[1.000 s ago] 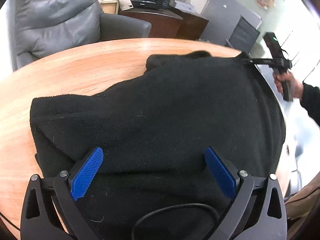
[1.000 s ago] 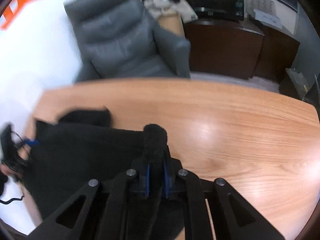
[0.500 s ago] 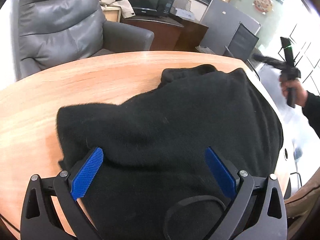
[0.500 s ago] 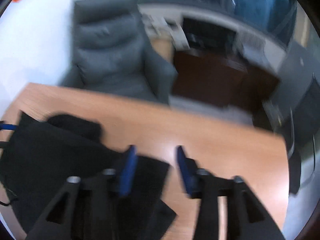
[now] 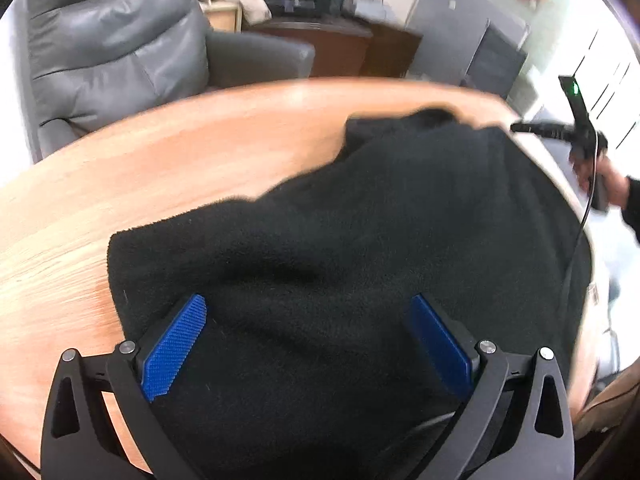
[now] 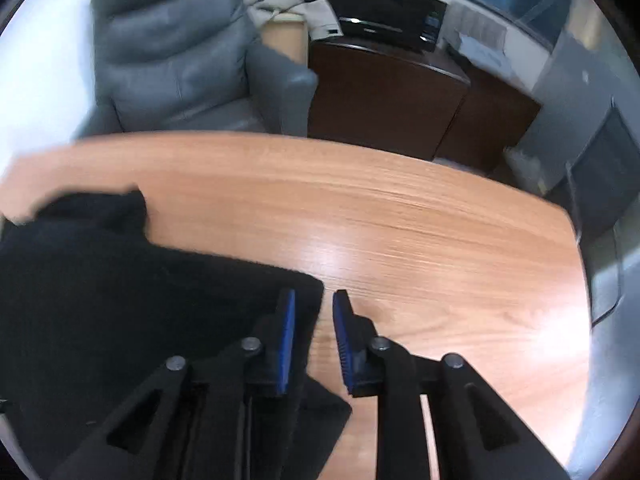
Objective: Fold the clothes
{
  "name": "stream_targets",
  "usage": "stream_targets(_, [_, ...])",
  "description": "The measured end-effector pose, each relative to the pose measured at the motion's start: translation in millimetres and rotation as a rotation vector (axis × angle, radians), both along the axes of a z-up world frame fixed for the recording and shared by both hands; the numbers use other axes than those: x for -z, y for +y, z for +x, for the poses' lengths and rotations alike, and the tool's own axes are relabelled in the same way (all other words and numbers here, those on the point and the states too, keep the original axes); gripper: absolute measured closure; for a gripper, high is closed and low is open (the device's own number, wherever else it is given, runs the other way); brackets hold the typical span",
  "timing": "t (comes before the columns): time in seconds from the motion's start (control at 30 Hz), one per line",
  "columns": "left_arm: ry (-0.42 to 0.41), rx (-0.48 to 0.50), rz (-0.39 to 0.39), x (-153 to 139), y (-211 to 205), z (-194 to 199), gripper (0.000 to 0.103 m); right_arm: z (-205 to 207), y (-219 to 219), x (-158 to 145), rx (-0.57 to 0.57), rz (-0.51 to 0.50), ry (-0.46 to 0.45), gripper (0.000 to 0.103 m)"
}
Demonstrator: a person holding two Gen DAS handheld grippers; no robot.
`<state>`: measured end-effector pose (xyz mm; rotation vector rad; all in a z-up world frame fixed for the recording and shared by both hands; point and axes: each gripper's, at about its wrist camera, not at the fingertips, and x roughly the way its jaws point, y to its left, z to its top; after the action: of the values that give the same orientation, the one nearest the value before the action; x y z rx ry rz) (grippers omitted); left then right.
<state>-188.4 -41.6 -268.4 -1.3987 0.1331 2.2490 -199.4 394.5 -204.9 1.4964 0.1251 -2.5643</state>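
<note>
A black fleece garment lies bunched on the wooden table. My left gripper is open wide just above the garment's near part, its blue pads on either side of the cloth, gripping nothing. In the right wrist view the garment lies at the left, and my right gripper is open a little over the garment's right corner, holding nothing. The right gripper also shows in the left wrist view, held by a hand past the garment's far right edge.
A grey leather armchair stands behind the table. A dark wooden cabinet with a black microwave is further back. Bare table stretches right of the garment. The table edge is close on the right.
My right gripper let go of the garment's corner, opened, lifted away and came back down near it. The garment slid and bunched toward my left gripper, which stayed open.
</note>
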Motion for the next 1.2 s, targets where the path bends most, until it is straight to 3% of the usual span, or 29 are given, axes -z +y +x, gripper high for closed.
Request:
stream_targets(0.03, [0.002, 0.013, -0.004, 0, 3, 2, 0.0, 12, -14, -11, -0.059, -0.009, 0.032, 0.077])
stream_targets(0.1, [0.005, 0.04, -0.011, -1, 10, 6, 0.0, 39, -49, -27, -0.202, -0.037, 0.082, 0.04])
stream_targets(0.17, [0.009, 0.067, -0.018, -2, 17, 10, 0.0, 66, -84, -37, -0.34, -0.061, 0.114, 0.013])
stream_targets(0.2, [0.011, 0.08, -0.022, -2, 21, 12, 0.0, 81, -103, -32, -0.399, -0.066, 0.1, 0.007])
stream_targets(0.3, [0.011, 0.111, -0.031, -4, 28, 23, 0.0, 106, -126, 4, -0.459, 0.004, -0.012, 0.007])
stream_targets(0.4, [-0.008, 0.102, -0.034, -12, 24, 53, 0.0, 125, -101, 28, -0.404, 0.048, -0.072, 0.007])
stream_targets(0.53, [-0.035, 0.09, -0.037, -22, 18, 93, 0.0, 139, -53, 17, -0.335, 0.125, -0.088, 0.005])
stream_targets(0.6, [-0.048, 0.084, -0.039, -27, 15, 113, 0.0, 148, -36, 1, -0.319, 0.115, -0.096, 0.006])
stream_targets(0.67, [-0.061, 0.078, -0.04, -32, 12, 133, 0.0, 164, -46, -20, -0.401, 0.081, -0.052, 0.006])
stream_targets(0.77, [-0.08, 0.069, -0.043, -40, 8, 163, 0.0, 197, -81, -44, -0.613, -0.038, 0.01, 0.006])
stream_targets(0.97, [-0.104, -0.008, -0.041, -14, 8, 173, 0.0, 224, -108, 11, -0.753, 0.034, -0.089, 0.01])
stream_targets(1.03, [-0.119, -0.026, -0.049, -8, -1, 172, 0.0, 225, -94, 10, -0.72, 0.046, -0.114, 0.01])
stream_targets(1.13, [-0.131, 0.019, -0.151, -4, -1, 181, 0.0, 226, -54, -6, -0.614, 0.05, -0.143, 0.01])
stream_targets(1.2, [-0.109, 0.019, -0.139, -25, 0, 180, 0.0, 224, -27, -18, -0.519, 0.02, -0.163, 0.01])
